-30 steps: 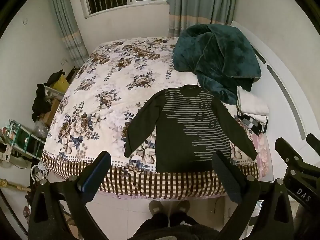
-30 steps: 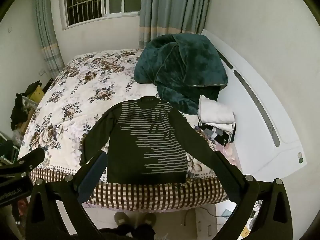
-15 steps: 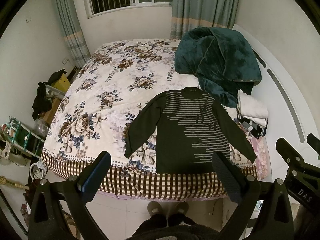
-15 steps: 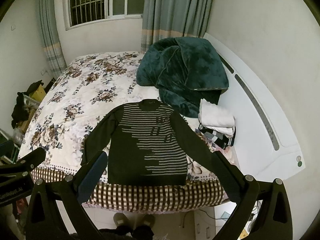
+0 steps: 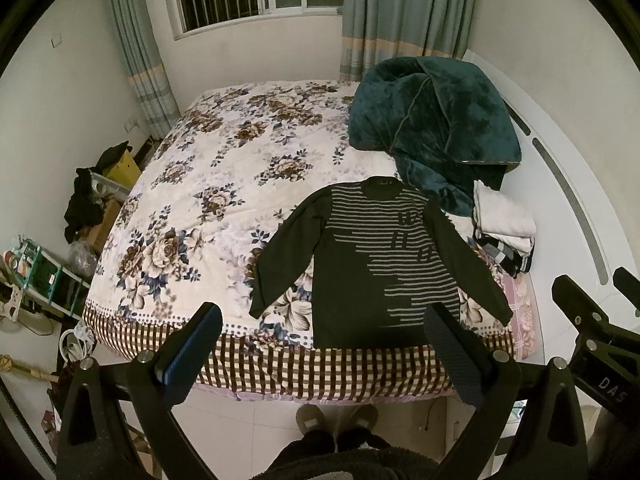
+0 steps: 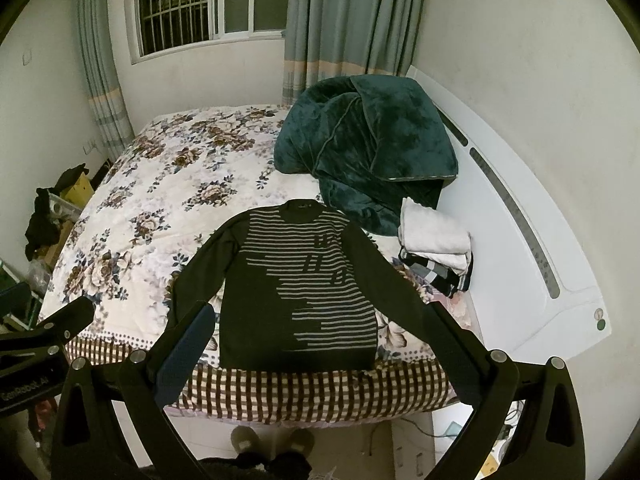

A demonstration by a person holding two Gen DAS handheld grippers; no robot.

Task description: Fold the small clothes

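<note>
A dark sweater with grey stripes lies flat, face up, near the front edge of a floral bed, sleeves spread, hem toward me. It also shows in the right wrist view. My left gripper is open and empty, held high above the floor in front of the bed. My right gripper is open and empty, also back from the bed edge. The right gripper's frame shows at the right of the left wrist view.
A teal blanket is heaped at the bed's far right. Folded white and dark clothes are stacked beside the white headboard. Boxes, clothes and a rack crowd the floor at left. A person's slippers stand on the tile.
Both views have tilted and risen slightly, so the bed and sweater sit a little lower in frame. The sweater has not moved. Both grippers stay open.
</note>
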